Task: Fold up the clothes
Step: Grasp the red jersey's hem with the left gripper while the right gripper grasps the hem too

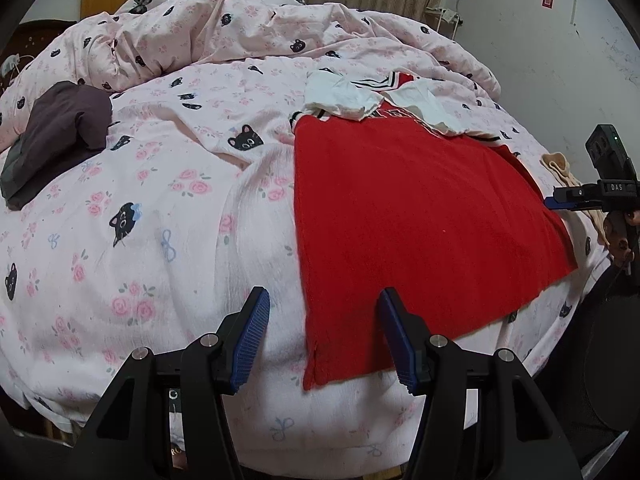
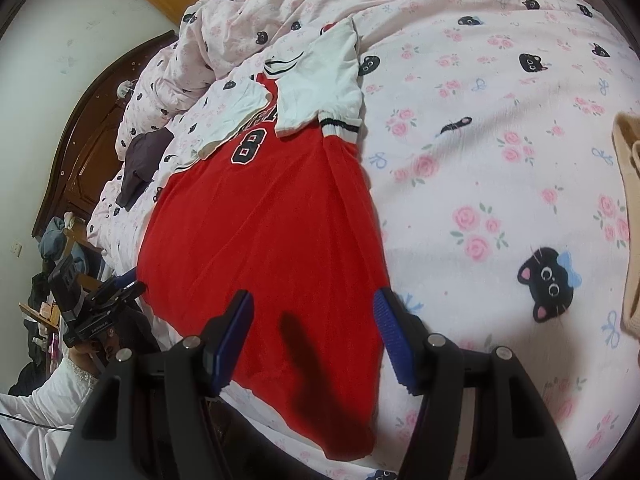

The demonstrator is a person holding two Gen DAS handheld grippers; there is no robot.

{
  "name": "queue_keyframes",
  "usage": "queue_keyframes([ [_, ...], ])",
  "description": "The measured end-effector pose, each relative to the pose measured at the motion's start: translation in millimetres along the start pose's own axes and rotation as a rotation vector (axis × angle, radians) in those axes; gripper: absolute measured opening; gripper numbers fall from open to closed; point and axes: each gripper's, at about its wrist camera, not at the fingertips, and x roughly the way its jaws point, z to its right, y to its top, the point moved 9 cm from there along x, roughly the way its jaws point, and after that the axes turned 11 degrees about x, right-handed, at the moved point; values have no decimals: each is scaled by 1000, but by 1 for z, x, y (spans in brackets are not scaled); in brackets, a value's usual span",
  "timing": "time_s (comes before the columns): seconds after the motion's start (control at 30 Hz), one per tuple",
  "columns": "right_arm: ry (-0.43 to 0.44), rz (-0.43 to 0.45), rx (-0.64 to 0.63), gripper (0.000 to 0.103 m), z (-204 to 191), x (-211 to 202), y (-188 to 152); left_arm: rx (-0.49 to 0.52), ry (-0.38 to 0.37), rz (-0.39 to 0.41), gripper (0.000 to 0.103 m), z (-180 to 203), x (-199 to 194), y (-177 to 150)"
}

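On the pink cat-print bedspread (image 1: 168, 208) a red jersey (image 1: 400, 216) with white sleeves (image 2: 320, 84) lies flat, its bottom hem at the near edge, while the left gripper (image 1: 324, 336) and right gripper (image 2: 314, 336) hover over that hem's two corners, jaws spread, pinching nothing.

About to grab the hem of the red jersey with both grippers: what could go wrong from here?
1. The red jersey lies flat on the soft floral sheet, so the fingers may pinch the sheet along with the hem.
2. The white sleeves, already folded in, could flop open when the hem is lifted.
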Motion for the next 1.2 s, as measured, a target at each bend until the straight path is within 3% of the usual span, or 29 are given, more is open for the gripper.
queue_keyframes([
  [0.37, 1, 5, 25, 64, 3, -2, -4, 31, -78, -71, 50, 17, 9, -20],
  [0.87, -8, 3, 31, 64, 11, -12, -14, -32, -104, -62, 4, 9, 8, -19],
  [1.2, 8, -60, 21, 64, 23, -20, -38, -63, -94, -48, 4, 4, 2, -18],
])
